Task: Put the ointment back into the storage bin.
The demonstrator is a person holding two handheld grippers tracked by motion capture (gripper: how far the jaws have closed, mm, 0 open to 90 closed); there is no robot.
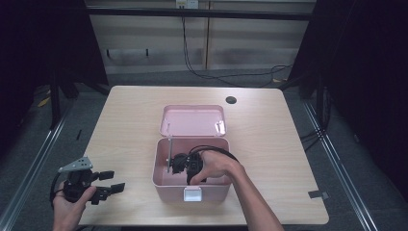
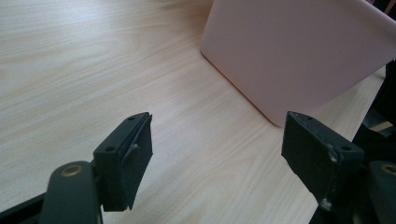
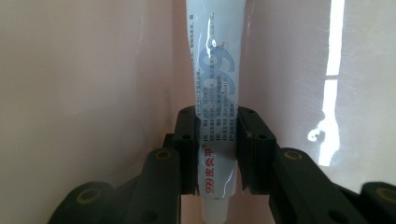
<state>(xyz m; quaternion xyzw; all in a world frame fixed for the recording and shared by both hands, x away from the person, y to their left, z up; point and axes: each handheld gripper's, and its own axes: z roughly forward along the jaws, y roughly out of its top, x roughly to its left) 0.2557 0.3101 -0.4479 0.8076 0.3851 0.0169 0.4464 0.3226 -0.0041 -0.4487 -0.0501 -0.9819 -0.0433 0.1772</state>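
- Right gripper [image 3: 217, 149]: reached down inside the pink box [image 1: 161, 180], carried by the person's right hand [image 1: 216, 163]. Its two black fingers [image 3: 186, 140] were clamped on a tube, one pad pressing each side.
- Ointment tube [image 3: 217, 70]: white and pale blue, printed with a large "999" and red characters. It stood between the right fingers, its capped end below them towards the camera and its long body running up and away beyond the fingertips. Pink box wall lay close behind it and to either side of the fingers.
- Pink box: open, near the front middle of the surface [image 1: 269, 130], a white latch on its front wall. Its lid [image 1: 193, 120] lay folded back flat on the far side, touching the box's rear edge.
- Left gripper [image 2: 219, 140]: held in the left hand [image 1: 67, 209] at the surface's front left corner, well apart from the right gripper. Its fingers [image 2: 128, 158] stood wide apart with nothing between them, only bare wood grain below. A grey three-cornered plate [image 1: 77, 164] sat on top of it.
- Box corner, as seen from the left gripper view [image 2: 299, 51]: a rounded pink corner, ahead of the left fingertips and nearer the right-hand finger of that pair, not touching either.
- Round dark hole [image 1: 231, 100]: in the surface beyond the lid, far from both sets of fingers.
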